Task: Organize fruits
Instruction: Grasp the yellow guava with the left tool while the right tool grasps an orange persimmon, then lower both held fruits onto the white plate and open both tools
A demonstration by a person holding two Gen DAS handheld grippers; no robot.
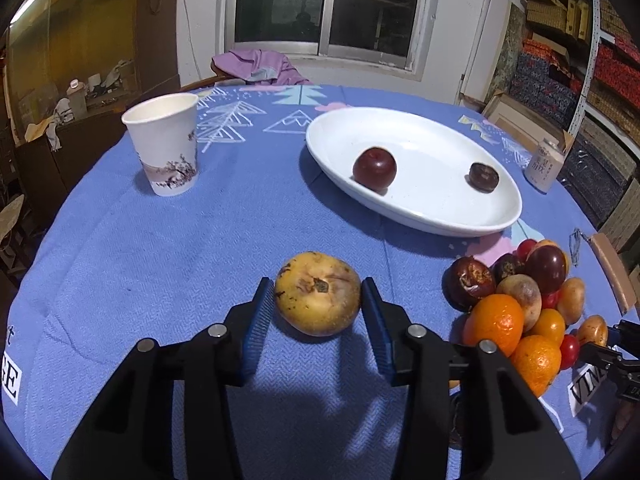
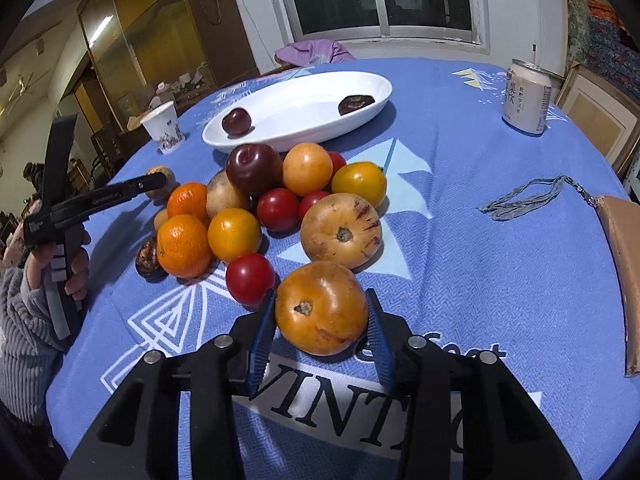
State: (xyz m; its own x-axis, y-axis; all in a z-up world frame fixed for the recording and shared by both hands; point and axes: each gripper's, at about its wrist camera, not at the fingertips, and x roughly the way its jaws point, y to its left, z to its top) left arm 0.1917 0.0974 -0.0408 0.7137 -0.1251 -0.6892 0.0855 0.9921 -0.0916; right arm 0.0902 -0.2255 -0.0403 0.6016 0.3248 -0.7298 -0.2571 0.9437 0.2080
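The left gripper clamps a yellow fruit and the right gripper an orange fruit near the table's front edge; the white dish lies ahead.

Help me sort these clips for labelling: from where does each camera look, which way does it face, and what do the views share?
Left wrist: sits on the left tongs, looking down and forward at a yellow fruit between the pads; only the tongs show.
Right wrist: sits on the right tongs, looking down at an orange-brown fruit between the pads; a hand and grey sleeve holding the left tongs show at left.
Shared: white dish with two dark fruits, fruit pile, cup, can, blue cloth.
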